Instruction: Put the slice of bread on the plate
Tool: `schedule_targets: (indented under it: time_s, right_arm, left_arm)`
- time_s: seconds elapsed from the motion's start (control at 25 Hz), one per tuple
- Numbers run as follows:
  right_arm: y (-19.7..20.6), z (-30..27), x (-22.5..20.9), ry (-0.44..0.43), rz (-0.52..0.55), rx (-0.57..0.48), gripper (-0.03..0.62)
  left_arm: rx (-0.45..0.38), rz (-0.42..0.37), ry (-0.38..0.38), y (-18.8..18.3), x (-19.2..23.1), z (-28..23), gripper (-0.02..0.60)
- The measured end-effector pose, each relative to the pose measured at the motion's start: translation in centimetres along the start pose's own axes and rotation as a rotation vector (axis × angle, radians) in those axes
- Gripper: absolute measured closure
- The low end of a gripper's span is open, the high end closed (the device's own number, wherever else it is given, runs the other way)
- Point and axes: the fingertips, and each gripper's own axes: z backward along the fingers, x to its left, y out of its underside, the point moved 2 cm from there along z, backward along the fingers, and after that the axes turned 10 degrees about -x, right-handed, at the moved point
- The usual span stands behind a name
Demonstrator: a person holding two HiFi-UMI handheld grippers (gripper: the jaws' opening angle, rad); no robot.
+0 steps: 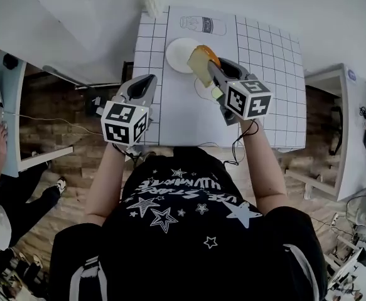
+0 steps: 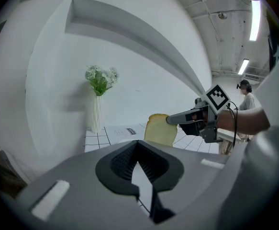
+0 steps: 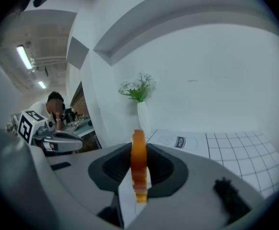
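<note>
1. The plate (image 1: 176, 55) sits on the table (image 1: 270, 68) near its far edge, toward the left corner.
2. The right tool (image 1: 211, 69) grips the slice of bread (image 1: 201, 63) upright, over the plate's right rim.
3. The left tool (image 1: 147, 80) hovers by the table's left edge, jaws together, empty.

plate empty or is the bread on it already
Empty: the plate shows bare white. The bread is clamped on edge in the right gripper near the plate's rim, not laid on it.
</note>
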Motion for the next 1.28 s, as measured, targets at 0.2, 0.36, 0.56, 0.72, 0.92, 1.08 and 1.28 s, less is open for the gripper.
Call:
schedule_targets:
  time_s: [0.2, 0.36, 0.56, 0.72, 0.92, 1.08, 1.28]
  right_arm:
    - [-1.7, -3.8, -1.2, -0.076, 0.282, -0.025, 0.499]
    - [-1.0, -6.9, -1.7, -0.118, 0.588, 0.001, 0.499]
    - [0.6, -9.5, -1.5, -0.183, 0.81, -0.016, 0.499]
    - [1.7, -10.4, -0.5, -0.217, 0.923, -0.048, 0.499]
    - [4.2, -10.2, 0.9, -0.297, 0.887, -0.057, 0.499]
    - [6.1, -9.5, 1.8, -0.357, 0.867, -0.04, 0.499]
    - [8.2, -9.1, 2.9, -0.441, 0.884, 0.022, 0.494]
  left_arm:
    - [-0.003, 0.0, -0.034, -0.6, 0.8, -1.9, 0.574]
    - [0.011, 0.008, -0.067, -0.6, 1.8, -2.7, 0.574]
    - [0.034, 0.016, -0.099, -0.1, 2.7, -3.5, 0.574]
    - [0.049, 0.027, -0.106, 0.3, 3.3, -4.0, 0.574]
    - [0.059, 0.043, -0.111, 0.9, 3.7, -4.1, 0.574]
    - [0.073, 0.052, -0.103, 1.6, 3.7, -4.0, 0.574]
    - [0.083, 0.055, -0.097, 2.0, 3.9, -3.5, 0.574]
